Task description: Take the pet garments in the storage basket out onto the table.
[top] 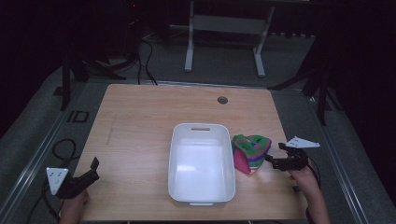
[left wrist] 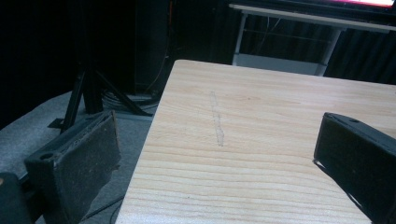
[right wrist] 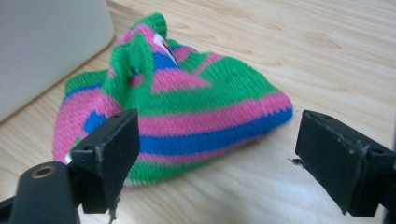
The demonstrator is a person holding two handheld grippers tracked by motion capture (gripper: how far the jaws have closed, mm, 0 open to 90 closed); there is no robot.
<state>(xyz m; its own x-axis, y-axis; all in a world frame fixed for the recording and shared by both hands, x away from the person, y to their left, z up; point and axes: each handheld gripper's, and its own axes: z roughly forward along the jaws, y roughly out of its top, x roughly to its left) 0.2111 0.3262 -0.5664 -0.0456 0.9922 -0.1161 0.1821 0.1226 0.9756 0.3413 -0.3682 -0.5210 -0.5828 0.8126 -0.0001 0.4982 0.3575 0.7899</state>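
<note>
Right gripper (right wrist: 212, 158): jaws spread wide, holding nothing, just short of a striped knitted hat (right wrist: 187, 107) that lies beside, possibly touching, the white tub (top: 201, 163). Left gripper (left wrist: 219, 154): jaws wide apart, empty, over the wooden table's (top: 140, 116) near-left corner.

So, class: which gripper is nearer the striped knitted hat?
Right. The right gripper sits open just beside the hat; the left gripper is across the tub, at the table's near-left corner.
</note>
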